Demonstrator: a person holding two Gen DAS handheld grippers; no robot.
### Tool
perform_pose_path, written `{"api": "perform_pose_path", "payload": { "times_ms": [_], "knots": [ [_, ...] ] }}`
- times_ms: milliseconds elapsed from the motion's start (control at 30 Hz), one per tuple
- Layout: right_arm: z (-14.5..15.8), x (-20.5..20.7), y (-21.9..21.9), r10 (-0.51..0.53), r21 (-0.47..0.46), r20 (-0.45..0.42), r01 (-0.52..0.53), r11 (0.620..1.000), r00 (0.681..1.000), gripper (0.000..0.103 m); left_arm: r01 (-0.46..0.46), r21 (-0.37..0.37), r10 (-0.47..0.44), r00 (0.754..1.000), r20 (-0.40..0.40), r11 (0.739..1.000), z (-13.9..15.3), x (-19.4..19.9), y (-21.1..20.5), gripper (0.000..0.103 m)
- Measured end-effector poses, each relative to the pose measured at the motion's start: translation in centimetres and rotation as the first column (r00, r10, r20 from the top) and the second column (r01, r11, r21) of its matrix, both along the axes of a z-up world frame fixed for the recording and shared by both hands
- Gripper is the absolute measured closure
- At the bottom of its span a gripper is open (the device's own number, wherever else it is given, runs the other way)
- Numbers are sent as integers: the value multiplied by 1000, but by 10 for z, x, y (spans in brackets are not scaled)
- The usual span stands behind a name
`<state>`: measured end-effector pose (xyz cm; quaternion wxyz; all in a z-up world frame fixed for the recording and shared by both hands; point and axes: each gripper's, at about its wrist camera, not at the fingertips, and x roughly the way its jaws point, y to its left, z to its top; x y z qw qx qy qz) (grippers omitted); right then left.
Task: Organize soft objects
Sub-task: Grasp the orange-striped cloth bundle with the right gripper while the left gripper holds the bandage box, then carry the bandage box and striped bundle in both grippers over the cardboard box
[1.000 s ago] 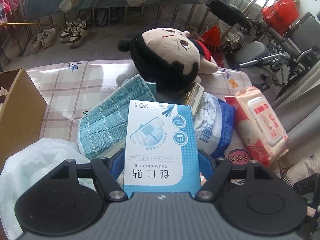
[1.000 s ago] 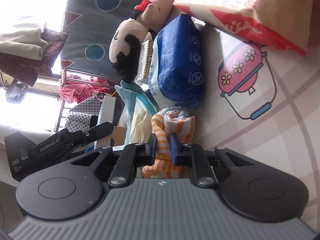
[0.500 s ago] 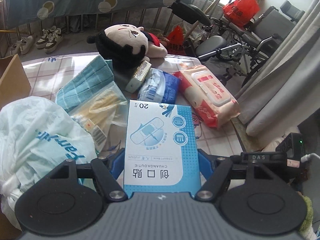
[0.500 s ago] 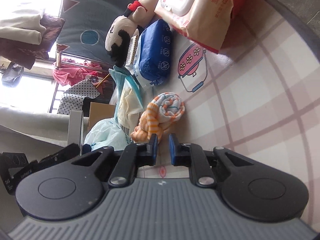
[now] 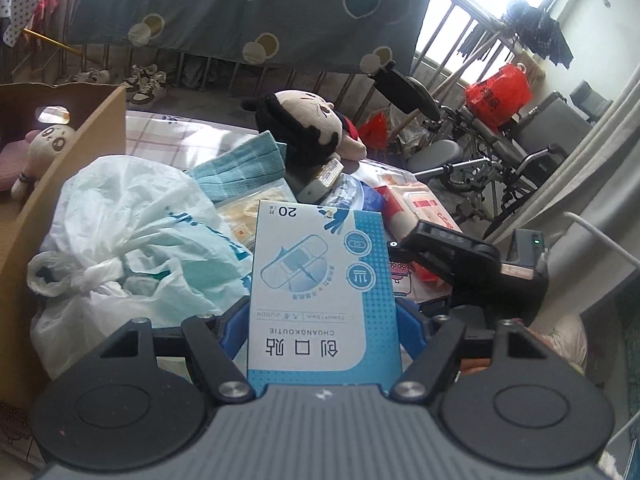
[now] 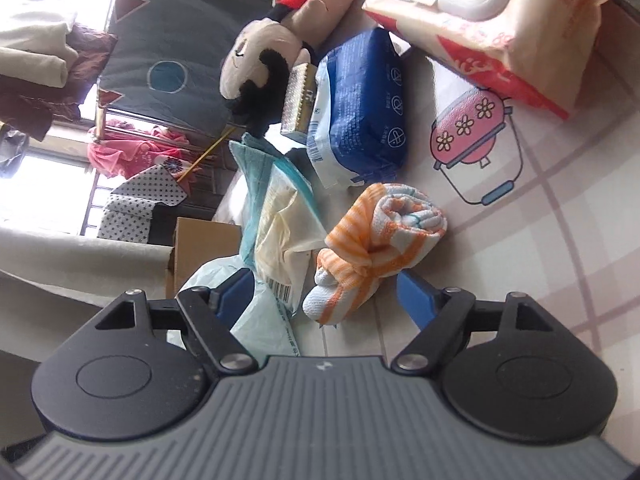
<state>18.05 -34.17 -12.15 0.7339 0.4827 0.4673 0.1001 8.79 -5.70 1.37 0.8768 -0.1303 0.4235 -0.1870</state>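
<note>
Left tongs pinch the plaster box, bound for the cardboard box; right tongs, just opened, straddle the rolled towel, ready to close.

The lower part of the plaster box is hidden behind the gripper body. The pack of wipes is cut off by the top edge. The blue pack is largely covered by the box.

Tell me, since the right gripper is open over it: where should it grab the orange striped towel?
Grip the rolled towel across its narrow pinched middle, coming straight down from above. The right gripper, whose jaws have just been opening, already straddles its loose end; the fat roll looks too bulky.
</note>
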Motion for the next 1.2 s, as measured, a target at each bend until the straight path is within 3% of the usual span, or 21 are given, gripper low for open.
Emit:
{"api": "perform_pose_path", "payload": {
  "times_ms": [100, 200, 300, 367, 567, 600, 633, 733, 833, 967, 1033, 1100, 1167, 1200],
  "knots": [
    [-11, 17, 18, -36, -49, -72, 32, 998, 997, 24, -22, -20, 22, 1000, 11, 1000, 1, -5, 17, 29],
    [-15, 23, 28, -103, -87, -69, 97, 991, 992, 25, -34, -31, 34, 999, 30, 999, 3, -10, 31, 29],
    [-12, 25, 36, -131, -139, -63, 121, 983, 989, 41, -35, -54, 37, 999, 34, 998, 3, -13, 42, 29],
    [-11, 25, 41, -133, -192, -63, 119, 974, 989, 65, -33, -67, 36, 999, 38, 997, 3, -15, 47, 29],
    [-13, 20, 28, -116, -188, -51, 105, 976, 992, 74, -35, -81, 39, 998, 52, 996, 2, -21, 54, 29],
    [-11, 19, 24, -93, -180, -50, 83, 980, 994, 76, -35, -80, 40, 998, 54, 996, 2, -22, 56, 29],
    [-9, 15, 21, -71, -171, -49, 62, 983, 996, 84, -36, -79, 40, 998, 54, 996, 2, -22, 57, 29],
    [2, 1, 10, 34, -147, -37, -39, 988, 999, 88, -40, -79, 44, 998, 54, 996, 3, -25, 59, 29],
    [16, -21, 0, 142, -178, -34, -145, 973, 989, 88, -38, -83, 43, 997, 59, 996, 3, -26, 59, 29],
    [28, -44, -11, 291, -248, -71, -299, 921, 954, 85, -33, -85, 38, 997, 65, 996, 4, -27, 55, 29],
    [33, -53, -22, 275, -284, -84, -287, 915, 958, 84, -37, -86, 43, 996, 72, 996, 5, -29, 53, 29],
    [39, -58, -29, 249, -304, -61, -256, 918, 967, 72, -44, -91, 51, 996, 78, 995, 6, -30, 53, 29],
    [42, -56, -31, 193, -278, -37, -195, 941, 981, 39, -55, -97, 63, 995, 82, 994, 7, -31, 53, 29],
    [43, -49, -27, 177, -270, -12, -173, 947, 984, 34, -63, -96, 71, 994, 84, 993, 7, -32, 54, 29]
  ]
}}
